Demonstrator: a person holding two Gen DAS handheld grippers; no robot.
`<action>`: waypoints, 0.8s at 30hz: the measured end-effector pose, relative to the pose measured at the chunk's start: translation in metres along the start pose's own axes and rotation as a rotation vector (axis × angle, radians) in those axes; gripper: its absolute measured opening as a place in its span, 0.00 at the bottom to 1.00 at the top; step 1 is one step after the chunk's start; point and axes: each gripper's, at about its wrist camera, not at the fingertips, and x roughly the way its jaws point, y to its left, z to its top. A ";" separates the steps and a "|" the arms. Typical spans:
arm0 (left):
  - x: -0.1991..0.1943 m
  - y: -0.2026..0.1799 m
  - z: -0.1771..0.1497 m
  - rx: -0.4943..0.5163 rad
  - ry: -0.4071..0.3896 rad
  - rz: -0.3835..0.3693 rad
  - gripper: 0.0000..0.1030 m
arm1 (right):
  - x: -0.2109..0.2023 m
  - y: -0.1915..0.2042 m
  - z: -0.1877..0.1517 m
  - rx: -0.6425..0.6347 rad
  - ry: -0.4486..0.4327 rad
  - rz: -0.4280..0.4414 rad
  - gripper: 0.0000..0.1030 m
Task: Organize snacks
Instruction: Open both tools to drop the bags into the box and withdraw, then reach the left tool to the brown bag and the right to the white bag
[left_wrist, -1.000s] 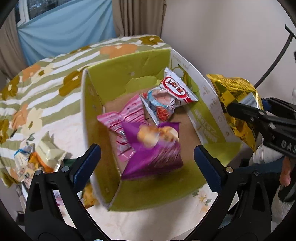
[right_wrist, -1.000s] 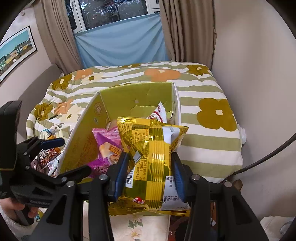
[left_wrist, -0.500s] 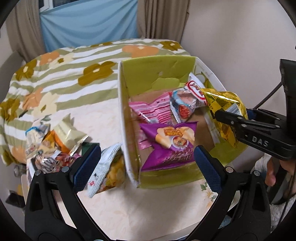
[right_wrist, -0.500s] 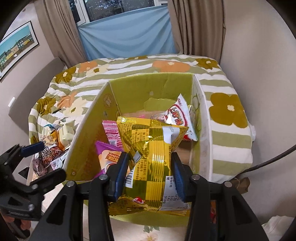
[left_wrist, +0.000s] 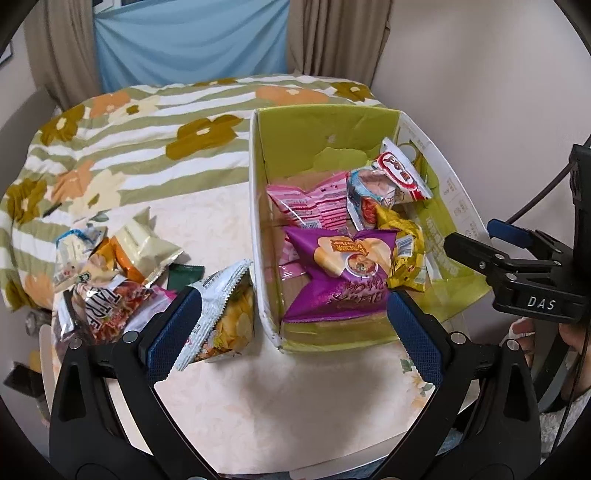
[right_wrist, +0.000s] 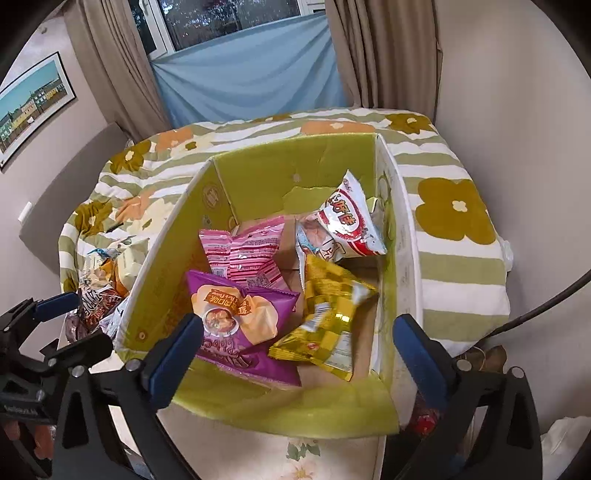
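Nearest the right wrist camera, the right gripper (right_wrist: 295, 343) stands with jaws spread wide and nothing between them, over the near wall of the green cardboard box (right_wrist: 258, 173). Just beyond, the gold snack bag (right_wrist: 325, 317) lies flat on the box floor, its long axis running from the near right toward the far left corner, one crimped end pointing at the camera. It touches the purple snack bag (right_wrist: 236, 317) on its left. Farther in lie a pink packet (right_wrist: 247, 254) and a red-and-white packet (right_wrist: 347, 221) leaning on the right wall.

Seen from the left wrist, the left gripper (left_wrist: 291, 328) is likewise wide apart and empty, straddling the box's near left corner. A silver chip bag (left_wrist: 225, 310) rests against the outside of the left wall, with a loose pile of snacks (left_wrist: 107, 266) beyond it on the cream tabletop (left_wrist: 280, 398). Behind: a flowered striped bedspread (left_wrist: 155, 122), blue cloth (left_wrist: 188, 40), brown curtains (right_wrist: 388, 51).
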 end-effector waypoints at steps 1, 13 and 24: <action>-0.002 -0.001 0.000 -0.001 -0.005 -0.001 0.97 | -0.002 0.000 0.000 -0.005 -0.007 -0.001 0.99; -0.056 -0.001 0.002 -0.005 -0.098 0.055 0.97 | -0.049 0.008 0.012 -0.046 -0.111 0.040 0.99; -0.096 0.064 -0.032 -0.061 -0.140 0.093 0.97 | -0.081 0.059 0.006 -0.106 -0.156 0.137 0.99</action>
